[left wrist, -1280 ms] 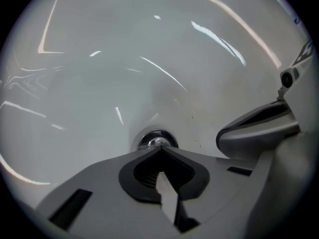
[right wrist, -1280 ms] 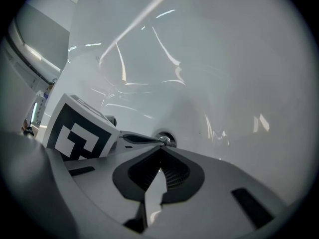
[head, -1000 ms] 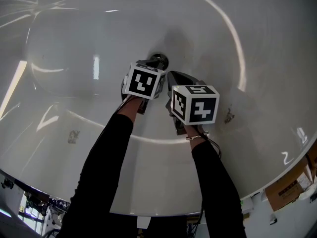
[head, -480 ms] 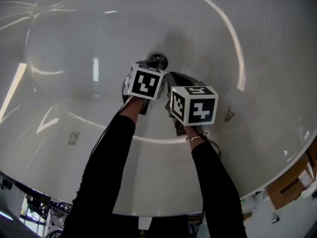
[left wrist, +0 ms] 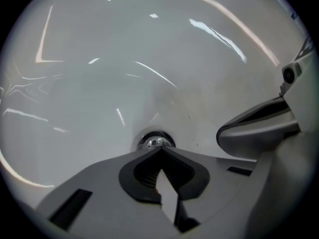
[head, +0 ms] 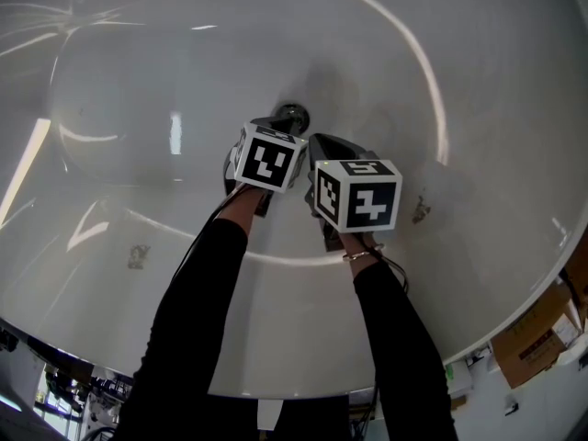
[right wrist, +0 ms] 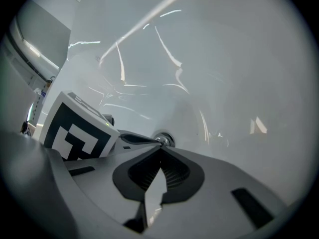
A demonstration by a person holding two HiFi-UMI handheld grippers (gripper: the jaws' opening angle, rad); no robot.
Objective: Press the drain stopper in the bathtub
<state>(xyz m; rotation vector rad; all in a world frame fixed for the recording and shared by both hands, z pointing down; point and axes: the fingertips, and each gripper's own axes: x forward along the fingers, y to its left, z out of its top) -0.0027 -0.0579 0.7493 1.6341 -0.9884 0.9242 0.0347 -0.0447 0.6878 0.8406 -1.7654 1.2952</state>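
Observation:
The round chrome drain stopper sits at the bottom of the white bathtub. In the left gripper view the stopper lies right at the tips of my left gripper, whose jaws are shut on nothing. I cannot tell whether they touch it. My right gripper is also shut and empty, and the stopper shows just beyond its tips. In the head view the left gripper reaches the stopper's near edge, with the right gripper close beside it on the right.
The tub's curved glossy walls rise all round the drain, and its rim runs across the lower right. A cardboard box stands outside the tub at the right. Small dark marks speckle the tub surface near the right gripper.
Almost nothing differs. Both grippers stay shut at the drain, and the left marker cube has drifted slightly downward in the head view.

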